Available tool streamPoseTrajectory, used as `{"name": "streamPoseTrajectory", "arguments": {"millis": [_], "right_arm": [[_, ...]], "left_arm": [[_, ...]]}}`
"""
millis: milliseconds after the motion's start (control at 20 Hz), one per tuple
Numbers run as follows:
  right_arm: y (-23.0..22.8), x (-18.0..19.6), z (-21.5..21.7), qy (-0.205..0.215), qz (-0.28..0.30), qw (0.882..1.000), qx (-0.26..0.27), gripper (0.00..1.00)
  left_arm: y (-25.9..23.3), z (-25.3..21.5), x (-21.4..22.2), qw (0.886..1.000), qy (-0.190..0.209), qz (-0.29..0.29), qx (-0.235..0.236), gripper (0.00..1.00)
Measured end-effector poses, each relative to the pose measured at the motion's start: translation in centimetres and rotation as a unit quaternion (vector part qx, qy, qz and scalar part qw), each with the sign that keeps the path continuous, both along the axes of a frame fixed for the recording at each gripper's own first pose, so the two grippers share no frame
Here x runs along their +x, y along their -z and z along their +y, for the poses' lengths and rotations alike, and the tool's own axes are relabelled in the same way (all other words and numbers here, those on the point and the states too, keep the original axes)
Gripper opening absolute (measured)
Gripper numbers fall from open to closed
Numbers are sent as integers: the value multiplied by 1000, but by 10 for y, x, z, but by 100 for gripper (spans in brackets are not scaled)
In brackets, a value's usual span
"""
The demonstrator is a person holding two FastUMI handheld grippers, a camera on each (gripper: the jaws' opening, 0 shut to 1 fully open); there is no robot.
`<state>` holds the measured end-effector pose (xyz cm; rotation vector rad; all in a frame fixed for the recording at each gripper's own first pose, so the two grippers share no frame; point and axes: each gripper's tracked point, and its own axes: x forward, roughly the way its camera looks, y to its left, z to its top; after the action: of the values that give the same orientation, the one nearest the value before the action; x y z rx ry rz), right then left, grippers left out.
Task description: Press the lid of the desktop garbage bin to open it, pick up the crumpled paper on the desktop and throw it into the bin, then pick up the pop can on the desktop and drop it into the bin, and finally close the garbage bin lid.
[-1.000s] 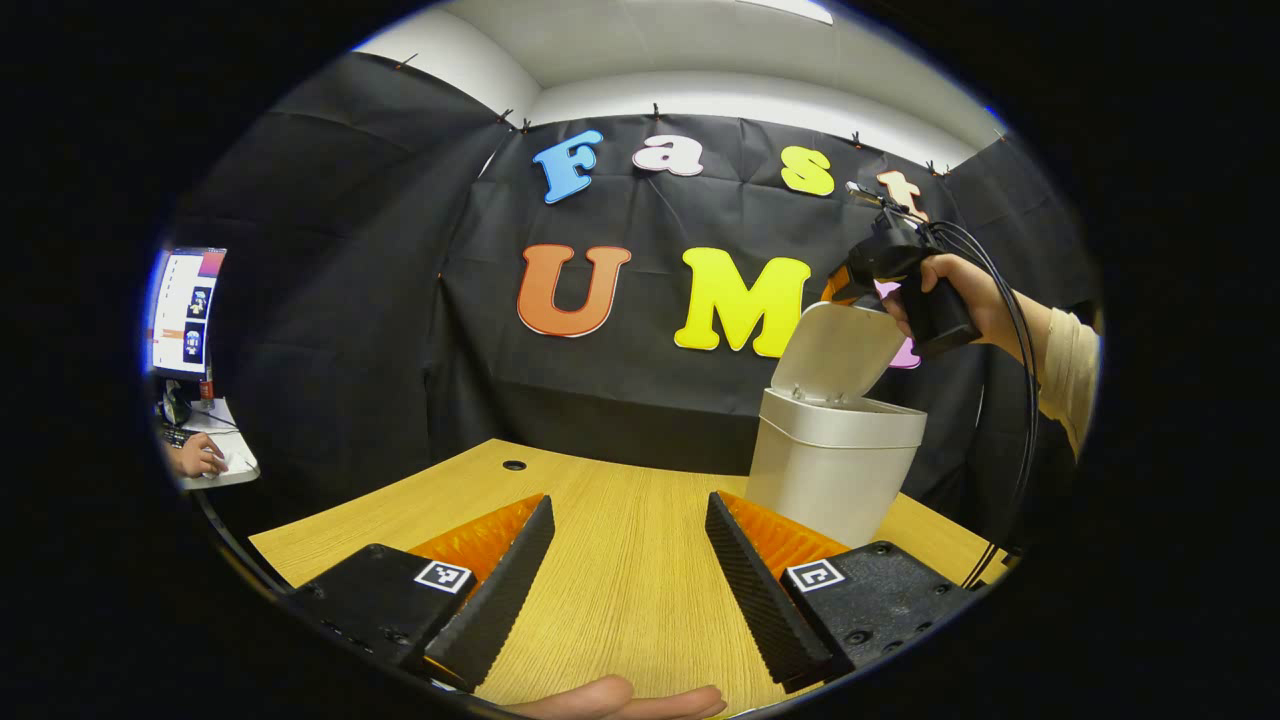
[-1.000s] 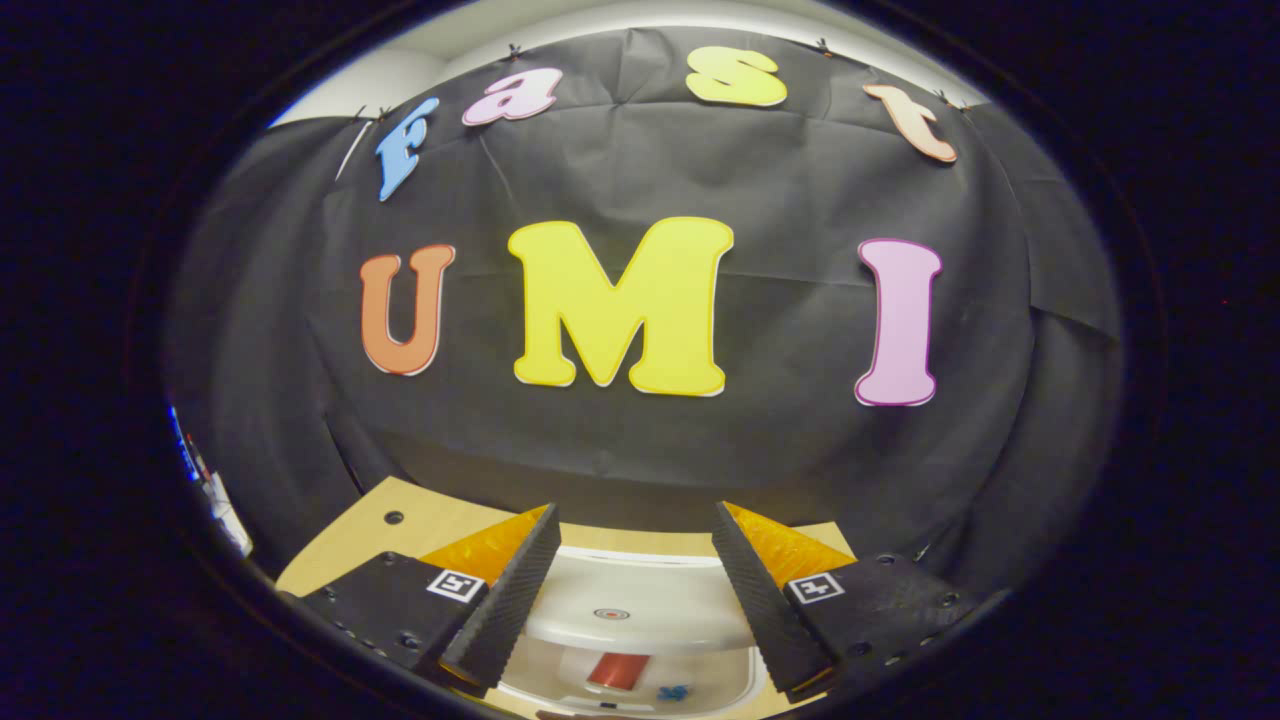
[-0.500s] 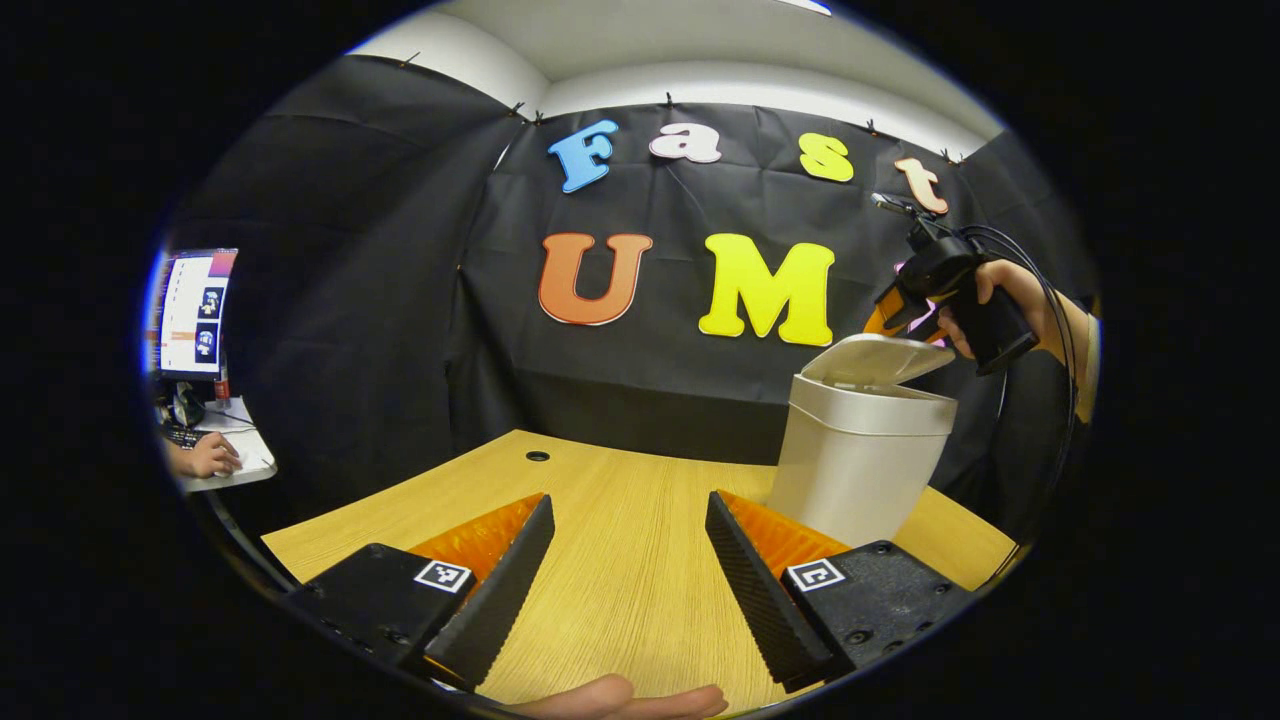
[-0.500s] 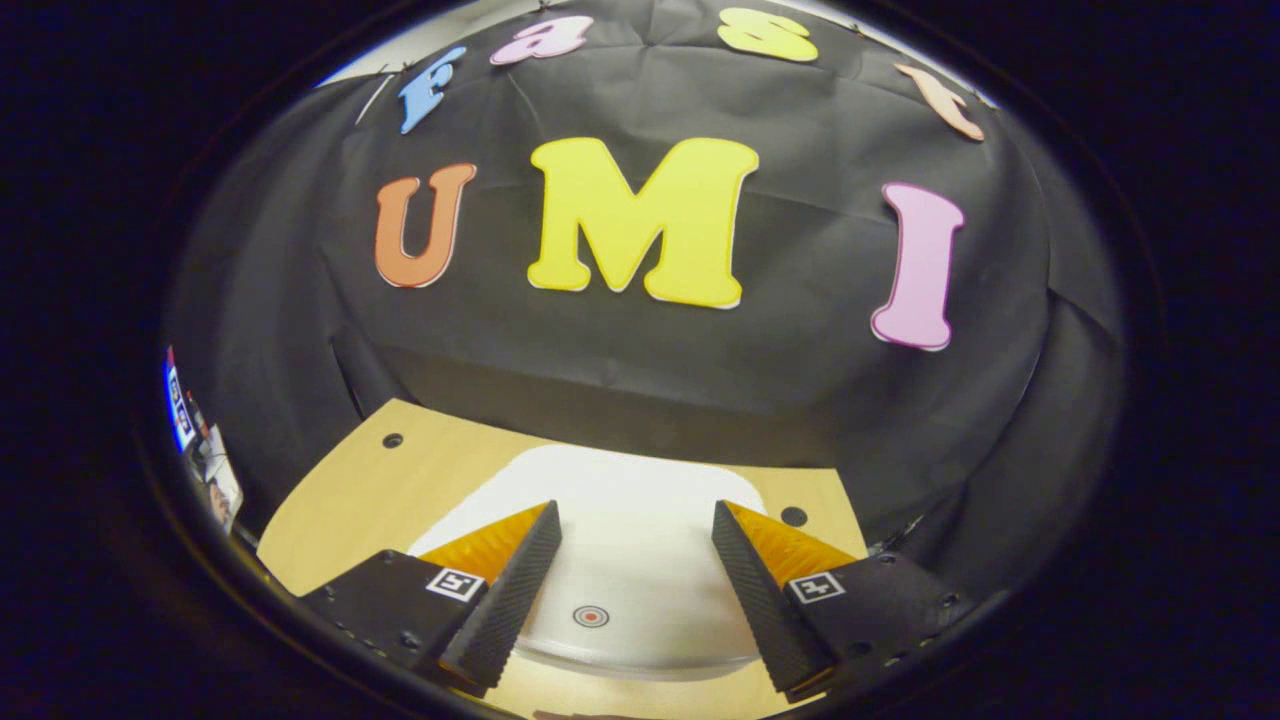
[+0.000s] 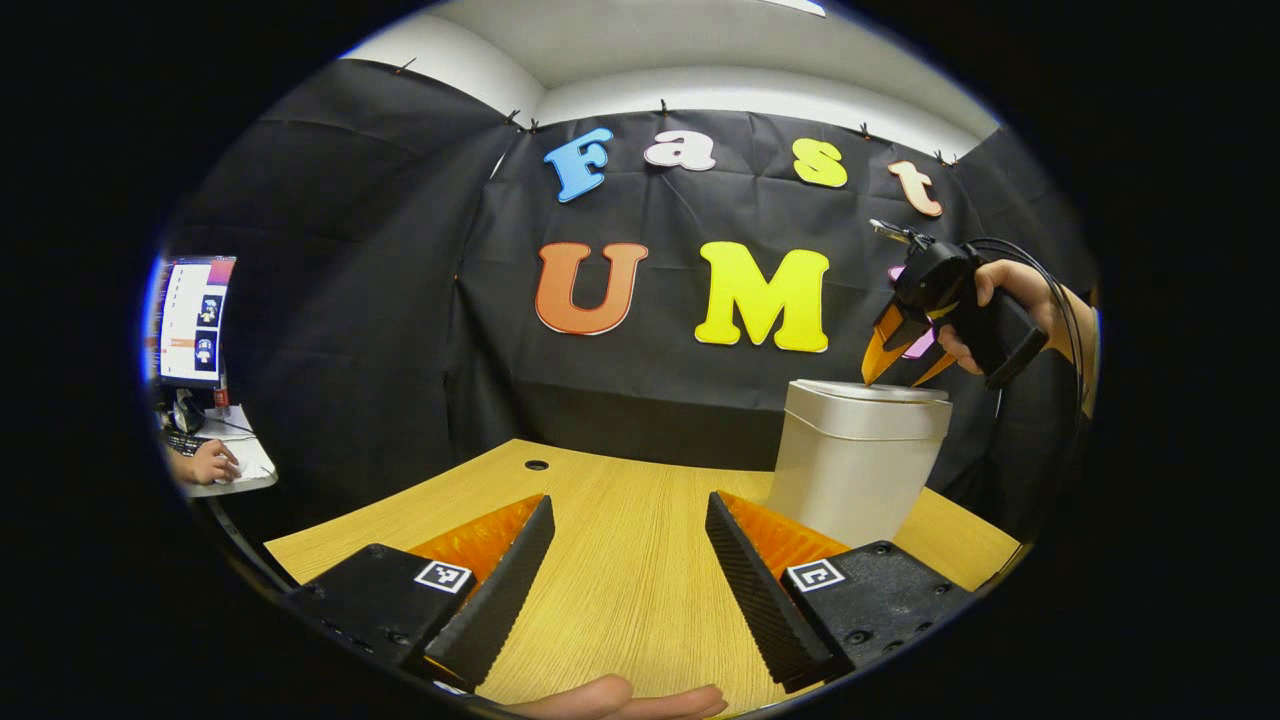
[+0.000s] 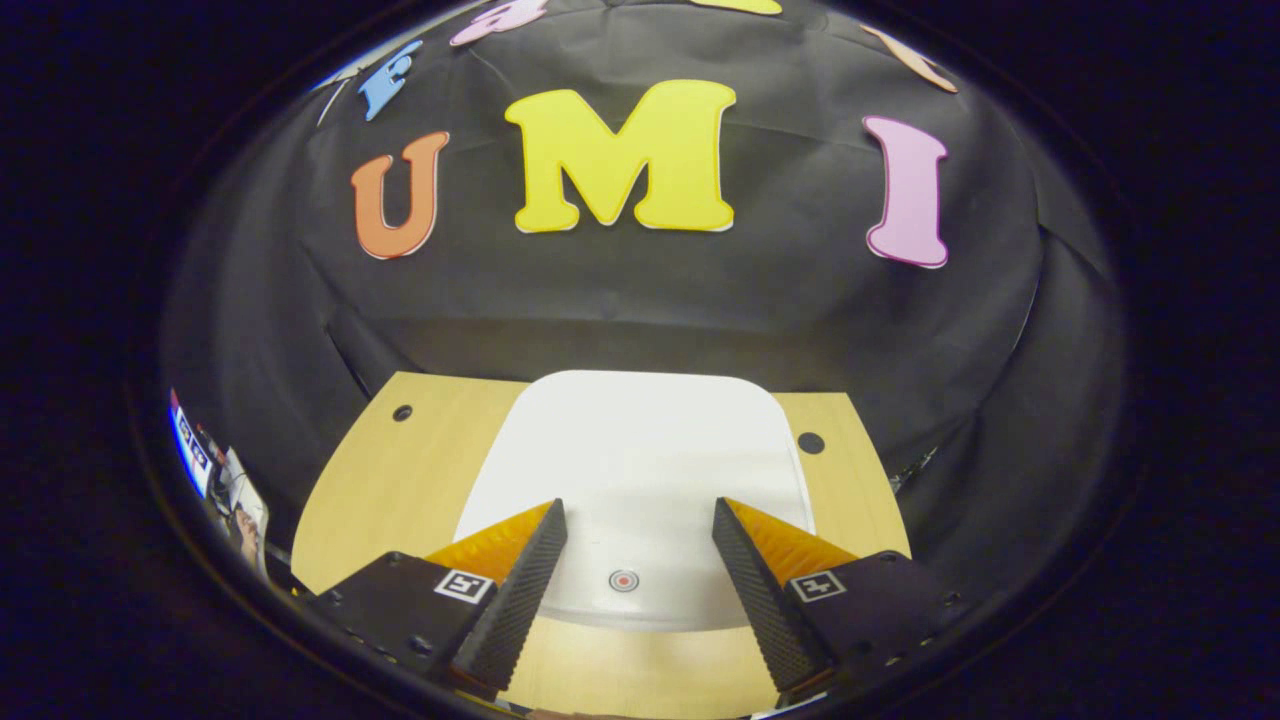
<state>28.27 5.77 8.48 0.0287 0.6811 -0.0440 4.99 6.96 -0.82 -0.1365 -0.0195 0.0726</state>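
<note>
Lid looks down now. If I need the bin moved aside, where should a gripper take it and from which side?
Probably grip the bin across its flat side walls, just under the lid, coming in level from the front. The body tapers downward, so a high grip should slip less.

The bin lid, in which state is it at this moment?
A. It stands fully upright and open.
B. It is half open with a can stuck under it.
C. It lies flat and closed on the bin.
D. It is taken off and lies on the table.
C: the lid lies flat on the bin, with the right gripper open, its fingertips at the lid's top.
</note>
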Motion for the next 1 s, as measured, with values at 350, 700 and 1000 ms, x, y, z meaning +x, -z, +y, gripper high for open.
{"name": "streamPoseTrajectory", "arguments": {"millis": [350, 700, 1000], "right_arm": [[3, -15, -3, 11, -91, 996, 7, 97], [11, -19, -3, -26, -240, 970, 13, 97], [20, -21, -6, -41, -278, 960, 16, 98]], "left_arm": [[-8, 4, -4, 1000, -5, -14, 8, 98], [0, 5, 0, 1000, -14, -1, 10, 98], [6, -6, 4, 1000, -9, 13, 12, 98]]}}
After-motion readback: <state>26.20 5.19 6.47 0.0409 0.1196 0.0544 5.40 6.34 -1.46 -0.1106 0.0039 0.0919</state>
